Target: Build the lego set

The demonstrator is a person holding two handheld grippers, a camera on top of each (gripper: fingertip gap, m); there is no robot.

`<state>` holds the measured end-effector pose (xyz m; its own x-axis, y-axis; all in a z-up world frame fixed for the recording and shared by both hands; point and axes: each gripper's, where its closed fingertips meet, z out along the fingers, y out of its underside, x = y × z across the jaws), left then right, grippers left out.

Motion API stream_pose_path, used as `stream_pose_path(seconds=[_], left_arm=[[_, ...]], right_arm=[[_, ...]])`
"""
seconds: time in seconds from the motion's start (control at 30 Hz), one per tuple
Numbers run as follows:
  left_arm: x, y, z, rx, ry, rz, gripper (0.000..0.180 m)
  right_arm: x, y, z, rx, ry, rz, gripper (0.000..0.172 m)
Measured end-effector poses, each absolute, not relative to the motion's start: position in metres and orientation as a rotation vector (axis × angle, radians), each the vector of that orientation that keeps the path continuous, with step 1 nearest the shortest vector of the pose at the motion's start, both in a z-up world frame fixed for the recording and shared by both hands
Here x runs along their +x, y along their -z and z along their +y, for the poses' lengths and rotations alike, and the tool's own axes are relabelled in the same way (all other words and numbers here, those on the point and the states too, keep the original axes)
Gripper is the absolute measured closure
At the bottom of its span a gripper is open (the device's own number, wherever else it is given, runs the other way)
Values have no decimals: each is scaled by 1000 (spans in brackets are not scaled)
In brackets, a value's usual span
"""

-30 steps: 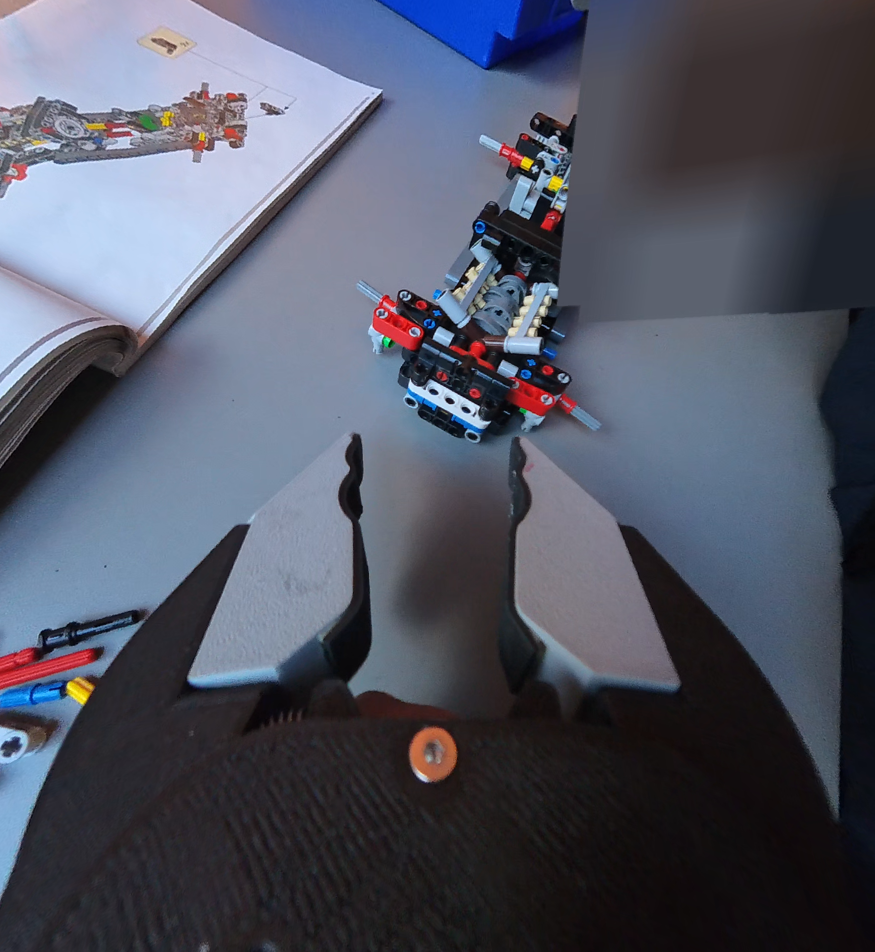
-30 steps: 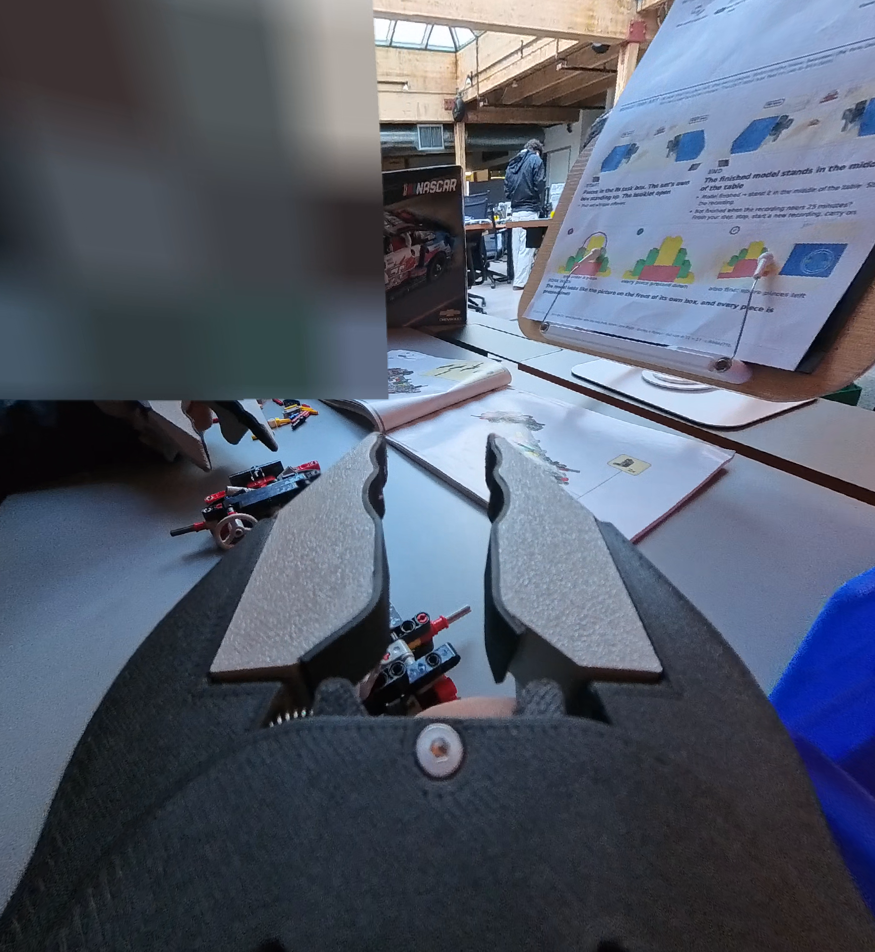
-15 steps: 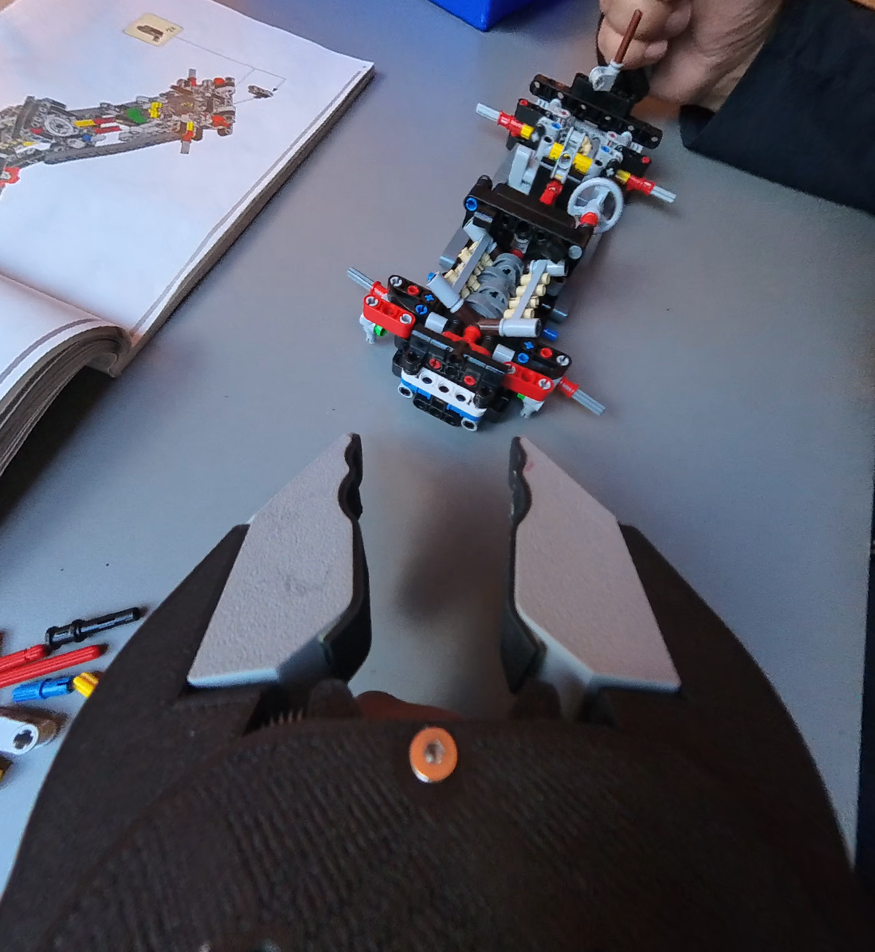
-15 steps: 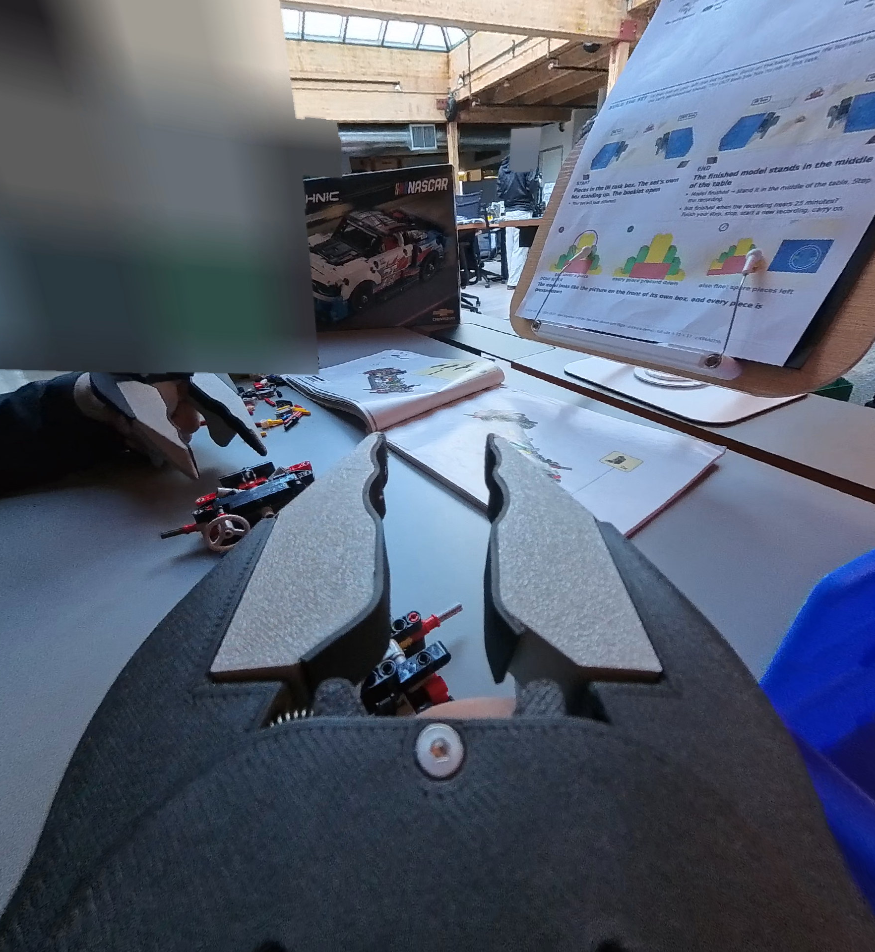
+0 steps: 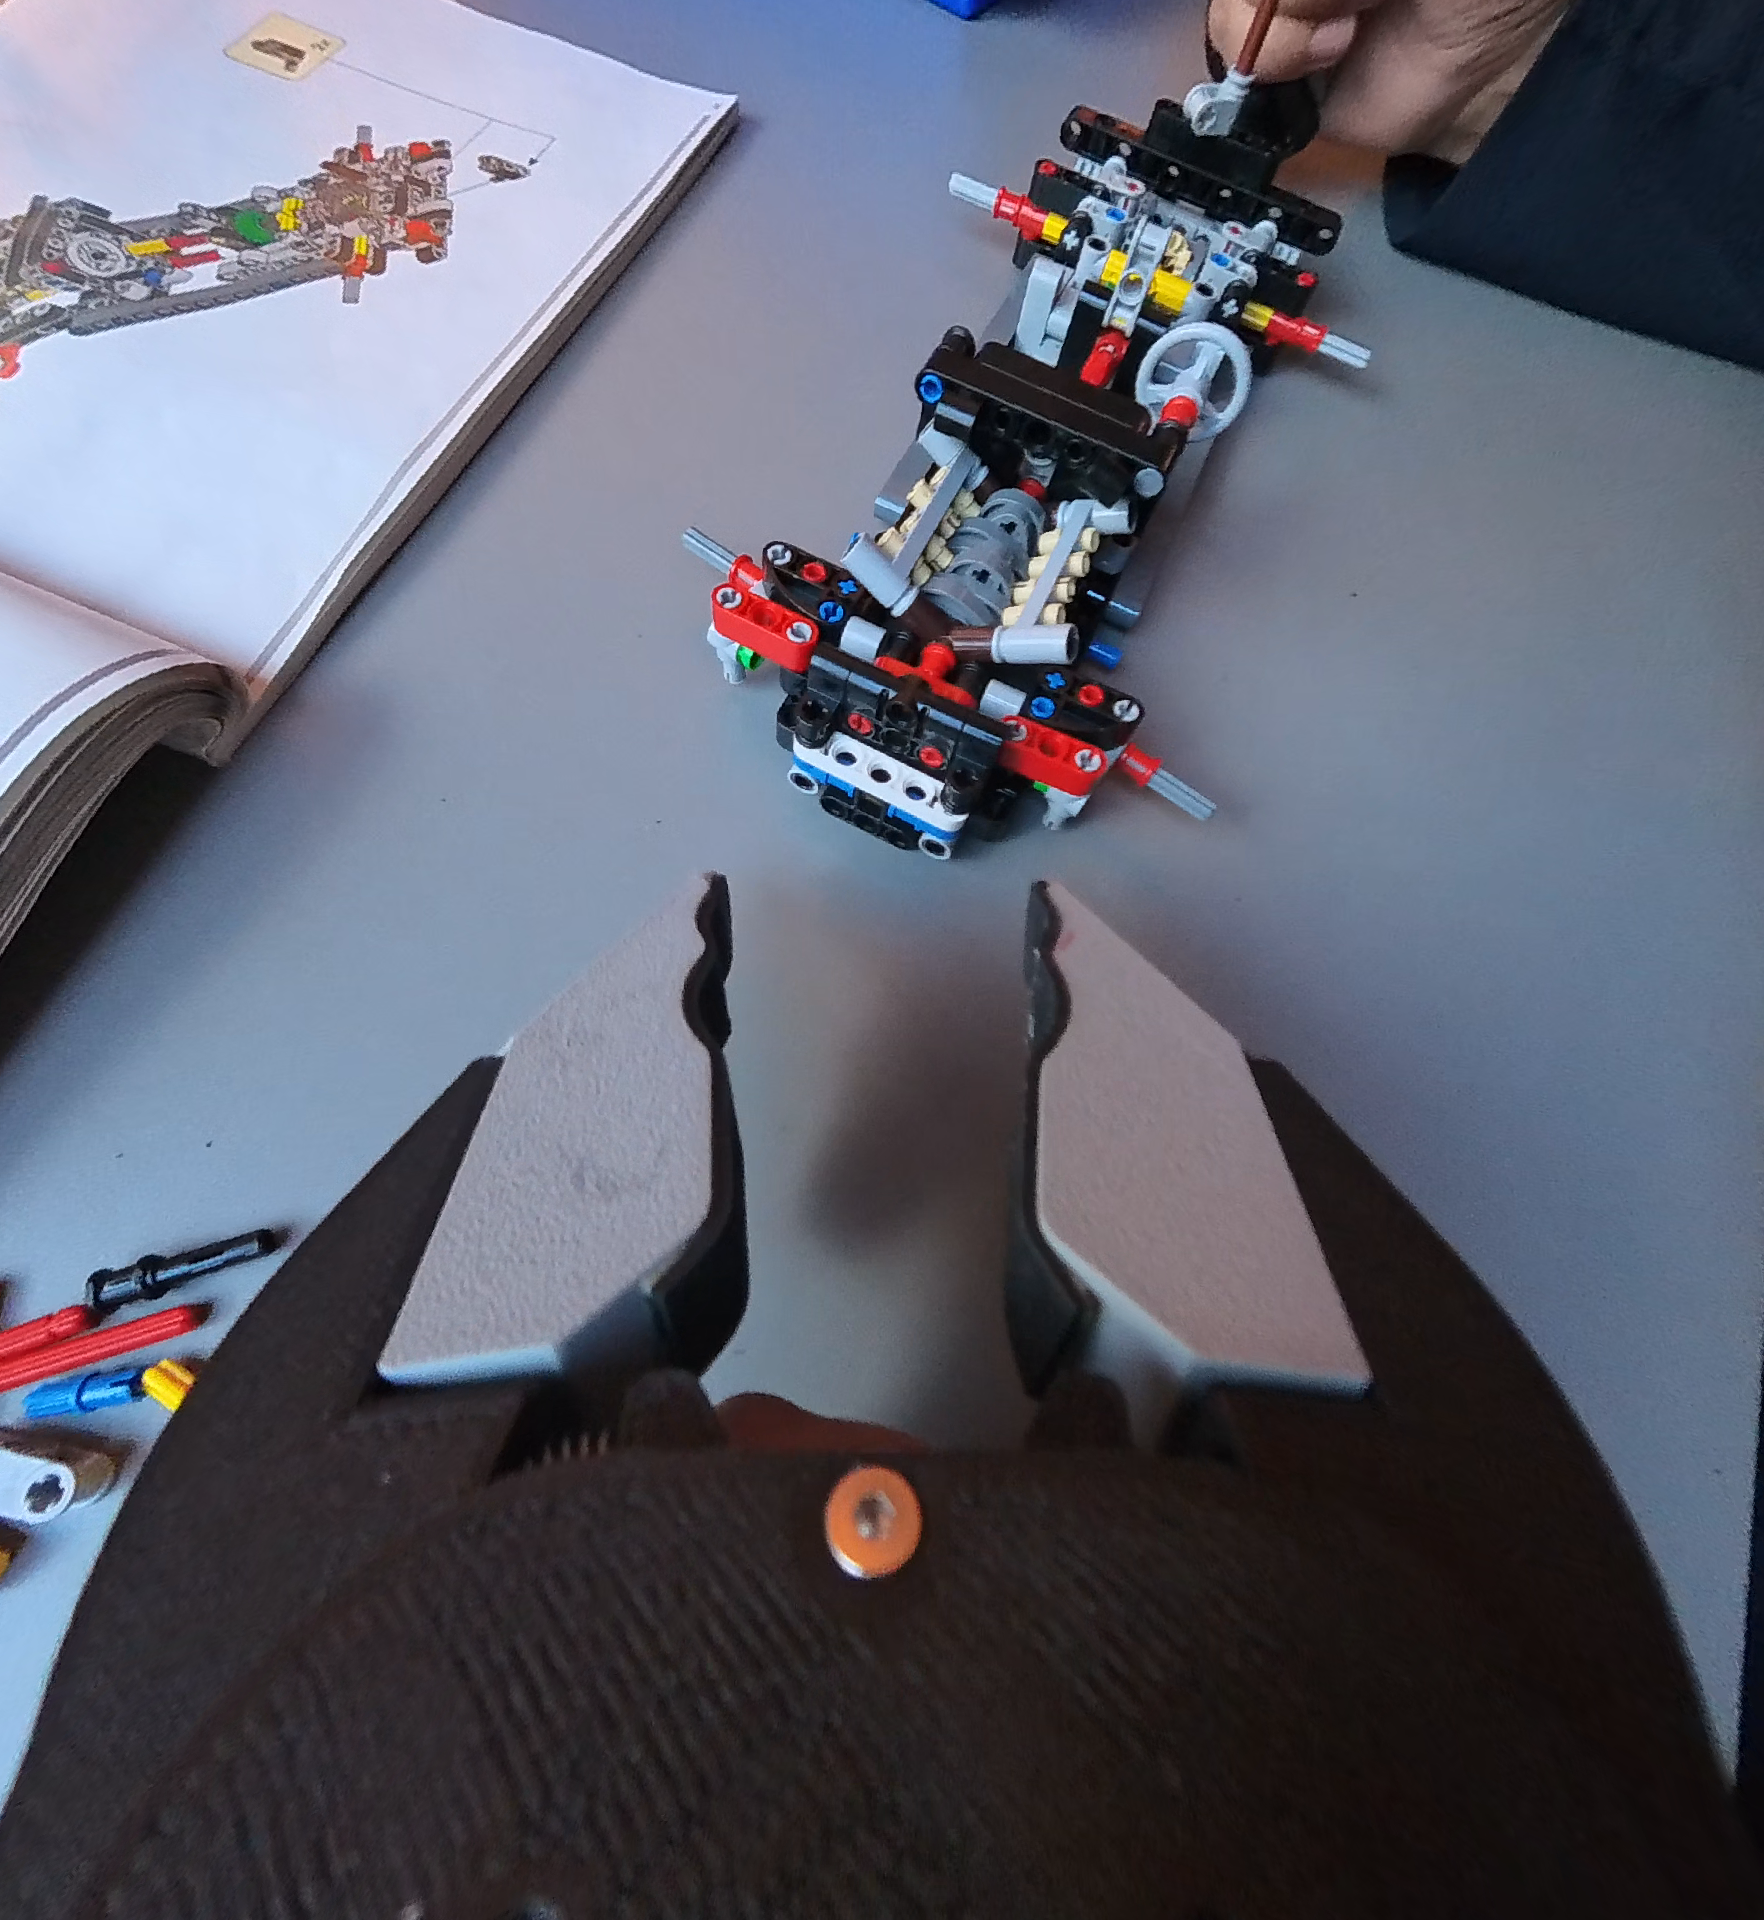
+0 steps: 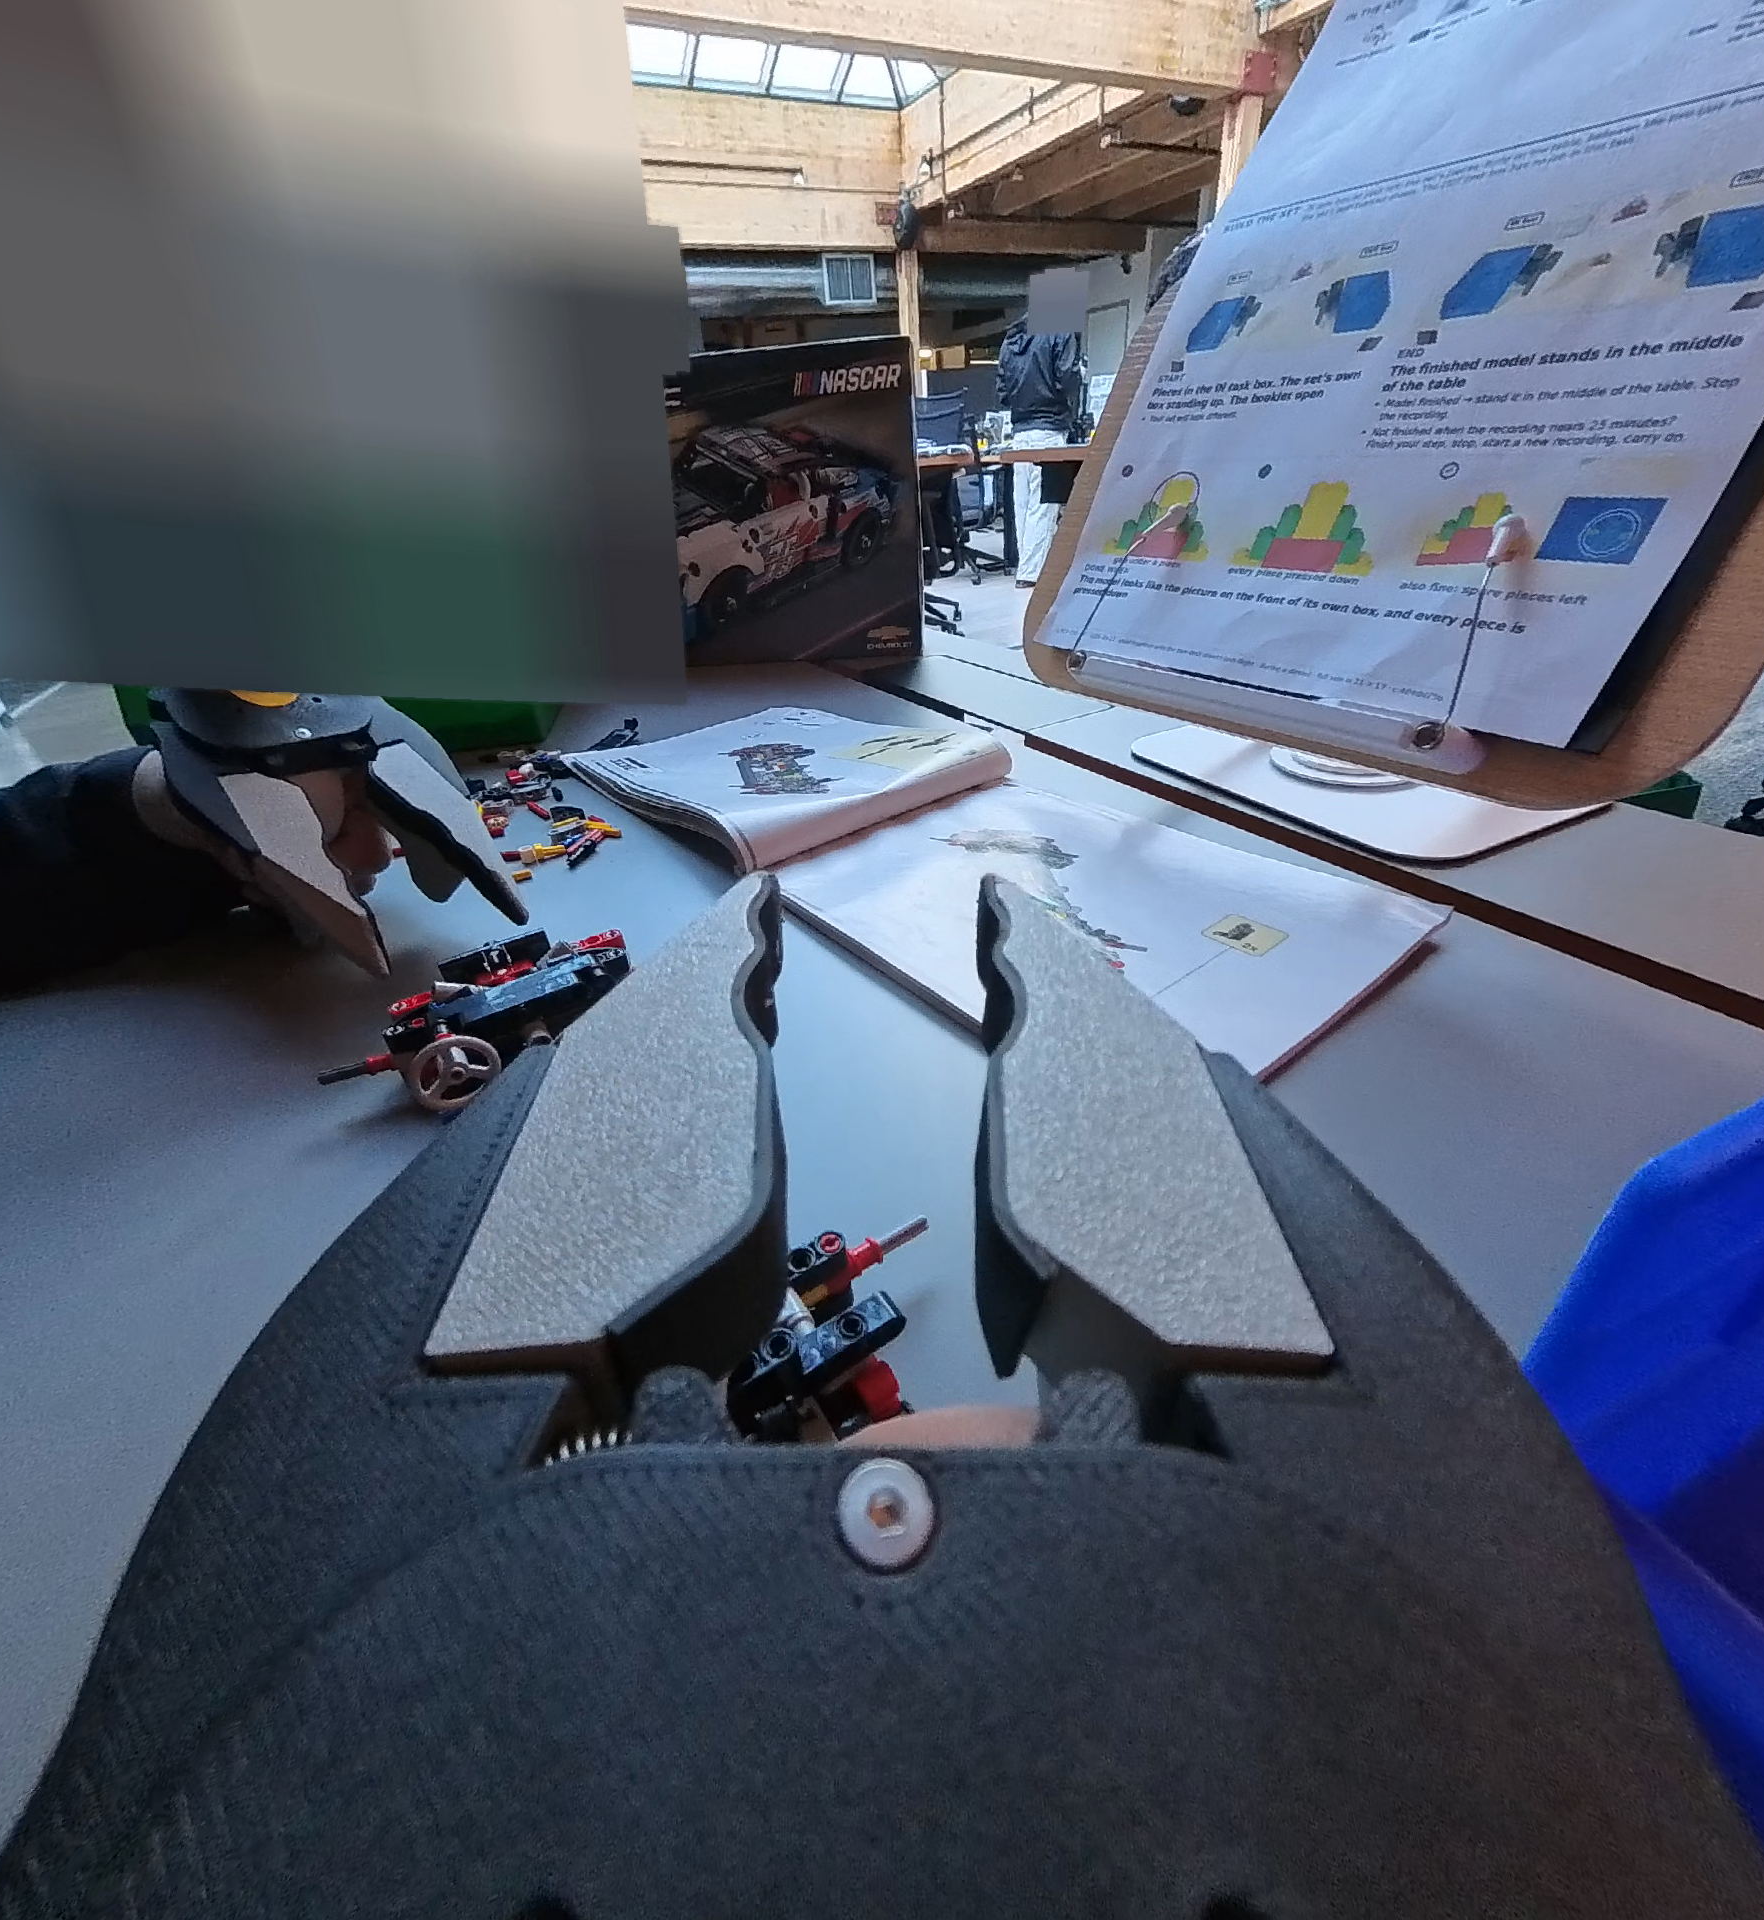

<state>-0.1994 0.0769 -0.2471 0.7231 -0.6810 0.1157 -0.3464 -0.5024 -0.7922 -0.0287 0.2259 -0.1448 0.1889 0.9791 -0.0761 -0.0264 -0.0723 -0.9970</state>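
Unblurred since earlier, chassis [image 5: 1023, 499] far end stays hand-hidden; both jaws apart, empty.

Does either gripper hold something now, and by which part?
No. The left gripper and the right gripper both have open, empty fingers; the brick chassis lies on the table, ungrasped.

A big open-plan office or workshop loft — wooden ceiling beams [image 6: 1013, 36] and skylights [image 6: 784, 73] overhead, rows of desks [image 6: 1044, 457] with office chairs [image 6: 971, 509] behind — a person [image 6: 1039, 416] stands there.
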Motion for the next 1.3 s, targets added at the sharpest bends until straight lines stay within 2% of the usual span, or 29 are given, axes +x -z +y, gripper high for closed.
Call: stream_pose_path(seconds=[0.5, 0.8, 1.3], left_arm=[[-202, 249, 79, -2154, 581, 732, 125], [-183, 244, 68, -2130, 623, 780, 126], [-187, 259, 66, -2209, 556, 798, 125]], right_arm=[[-24, 150, 237, -1357, -1121, -1007, 136], [-15, 162, 262, -1448, -936, -960, 135], [-81, 153, 199, -1436, -995, -1358, 129]])
